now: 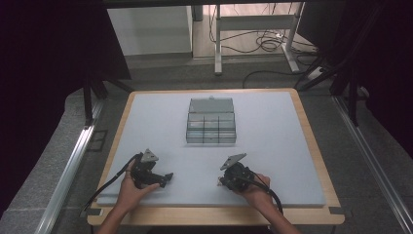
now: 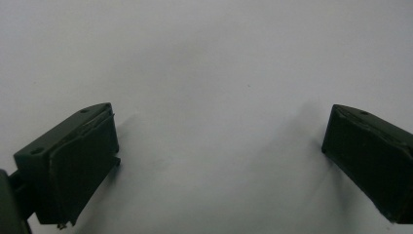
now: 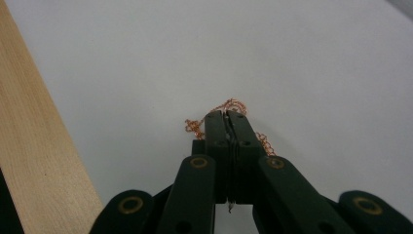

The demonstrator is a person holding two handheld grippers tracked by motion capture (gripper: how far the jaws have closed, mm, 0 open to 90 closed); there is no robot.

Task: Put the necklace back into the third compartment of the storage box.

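Right tongs clamped on a copper chain, left tongs spread wide

From the right gripper view we see the right tongs point(image 3: 228, 117) closed on a fine copper chain point(image 3: 195, 127) lying on the pale worktop mat point(image 3: 292, 58); from above we see both hands low near the front edge, left tongs point(image 1: 168, 176) apart, clear compartment box point(image 1: 211, 122) well beyond

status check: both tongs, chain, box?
Left tongs open over bare mat. Right tongs shut on copper chain near table edge. Compartment box mid-table, lid open, path clear.
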